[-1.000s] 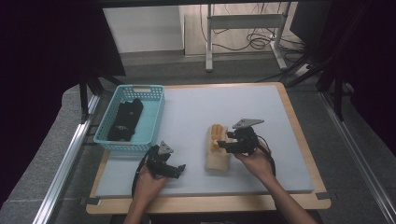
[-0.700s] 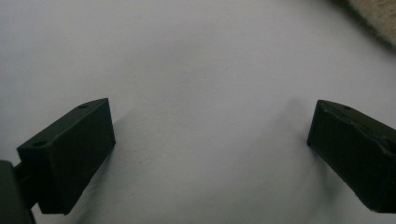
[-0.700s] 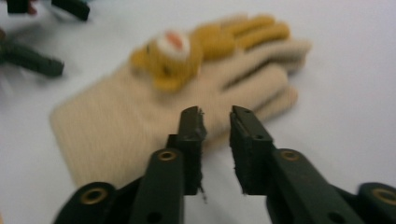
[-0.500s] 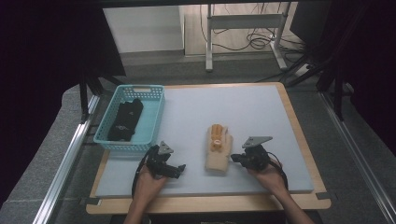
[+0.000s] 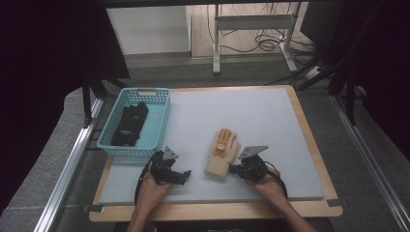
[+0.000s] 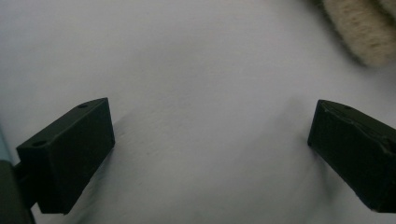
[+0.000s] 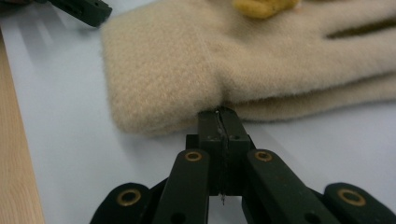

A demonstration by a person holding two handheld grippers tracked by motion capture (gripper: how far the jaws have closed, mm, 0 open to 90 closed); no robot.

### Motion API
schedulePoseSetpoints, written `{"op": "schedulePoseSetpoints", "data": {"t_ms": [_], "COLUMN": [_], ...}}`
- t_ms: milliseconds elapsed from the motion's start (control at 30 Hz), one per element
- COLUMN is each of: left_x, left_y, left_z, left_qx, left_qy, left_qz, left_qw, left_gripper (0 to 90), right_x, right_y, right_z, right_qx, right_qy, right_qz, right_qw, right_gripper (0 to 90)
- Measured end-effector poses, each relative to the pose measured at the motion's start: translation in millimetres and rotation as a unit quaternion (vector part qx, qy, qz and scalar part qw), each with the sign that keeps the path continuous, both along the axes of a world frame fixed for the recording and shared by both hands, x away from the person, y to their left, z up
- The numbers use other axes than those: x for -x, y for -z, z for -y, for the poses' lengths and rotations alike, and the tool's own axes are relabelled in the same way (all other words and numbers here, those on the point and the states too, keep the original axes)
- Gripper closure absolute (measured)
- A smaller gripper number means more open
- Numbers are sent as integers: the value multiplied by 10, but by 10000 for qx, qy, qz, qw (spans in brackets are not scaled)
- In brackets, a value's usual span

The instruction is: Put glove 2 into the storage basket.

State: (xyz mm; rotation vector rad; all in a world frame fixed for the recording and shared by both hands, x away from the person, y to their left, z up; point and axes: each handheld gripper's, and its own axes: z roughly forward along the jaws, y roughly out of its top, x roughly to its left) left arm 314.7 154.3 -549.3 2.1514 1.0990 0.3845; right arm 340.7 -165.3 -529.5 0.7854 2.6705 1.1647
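On the near tabletop (image 5: 270, 121), right claw (image 7: 219, 114) pressed together against the beige glove (image 5: 222, 157) cuff edge, seemingly pinching nothing; left claw (image 6: 205, 154) rests apart, idle on the mat.

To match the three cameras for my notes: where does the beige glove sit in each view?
High view: beige glove at lower centre on the pale mat, beside the right gripper.
Left gripper view: its fuzzy edge at the top right corner.
Right gripper view: across the upper half, just beyond the shut jaws.
Shared landmark: the pale mat.

Our left gripper (image 5: 181, 177) low with jaws wide apart, our right gripper (image 7: 219, 116) with jaws pressed together.
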Motion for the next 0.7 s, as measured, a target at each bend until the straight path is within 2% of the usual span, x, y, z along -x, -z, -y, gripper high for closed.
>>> {"op": "schedulePoseSetpoints", "data": {"t_ms": [200, 433, 567, 700], "left_x": [2, 1, 7, 9], "left_y": [9, 9, 13, 15], "left_z": [-108, -124, -113, -111], "left_qx": [-9, -42, -26, -14], "left_qy": [-113, -117, -165, -188], "left_qz": [7, -14, -1, 0], "left_qw": [9999, 9999, 9999, 9998], "left_gripper": [0, 0, 0, 0], "right_x": [-25, -72, -100, -97], "right_y": [11, 36, 52, 44], "right_z": [-243, -473, -539, -528], "right_qx": [46, 81, 64, 78], "right_qy": [-106, -123, -130, -100], "right_qz": [104, 281, 360, 339], "right_qw": [9999, 9995, 9992, 9993], "right_gripper": [867, 859, 839, 793]}}
